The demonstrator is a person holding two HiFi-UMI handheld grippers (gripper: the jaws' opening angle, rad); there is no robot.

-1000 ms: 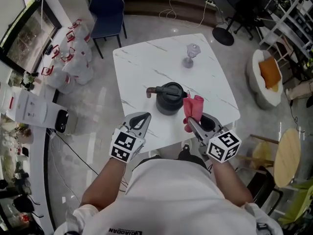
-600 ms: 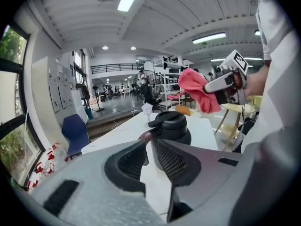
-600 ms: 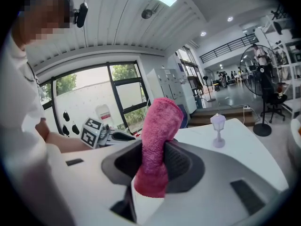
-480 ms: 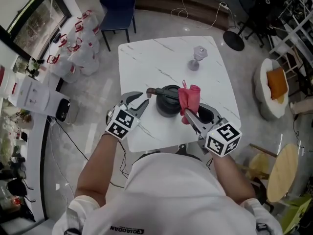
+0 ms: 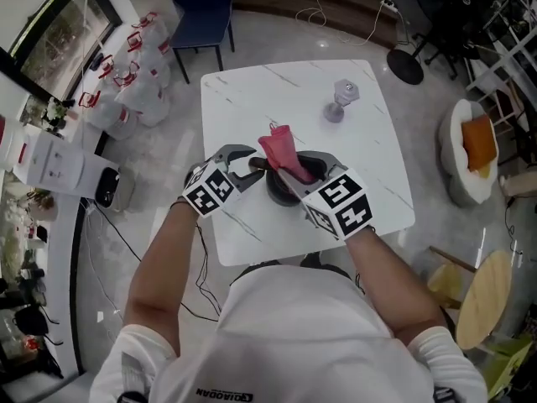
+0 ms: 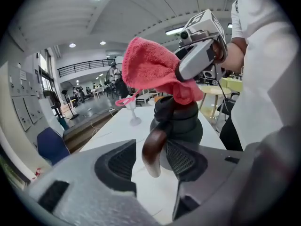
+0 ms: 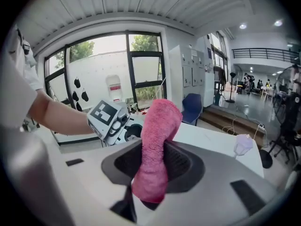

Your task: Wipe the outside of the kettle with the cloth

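1. White marble table (image 5: 252,99) on a shiny grey floor, so that's the setup; the person stands at its near edge with a gripper in each hand.
2. Closest in, the right gripper (image 5: 294,173) has its jaws clamped on a pink cloth (image 5: 277,148); in the right gripper view the cloth (image 7: 157,140) is squeezed between the pads and sticks up past them in a bunched roll.
3. Left gripper (image 5: 242,166) comes in from the left; its jaws have just been opening and stand wide apart now; the brown tip of the kettle's handle (image 6: 151,149) sits between the pads, unclamped, though it's very close to the right-hand pad.
4. Kettle (image 5: 277,193) itself is dark and squat, upright on the near middle of the table, handle pointing left; the right gripper covers most of it in the head view.
5. From the left gripper view the cloth (image 6: 150,69) hangs right over the kettle (image 6: 181,121) lid; can't tell for sure whether it actually touches.
6. Further back on the table, well apart from the kettle, stands a clear goblet (image 5: 340,99).
7. Past the far edge there's a blue chair (image 5: 201,2); white bags with red handles (image 5: 134,82) sit on the floor off to the left.
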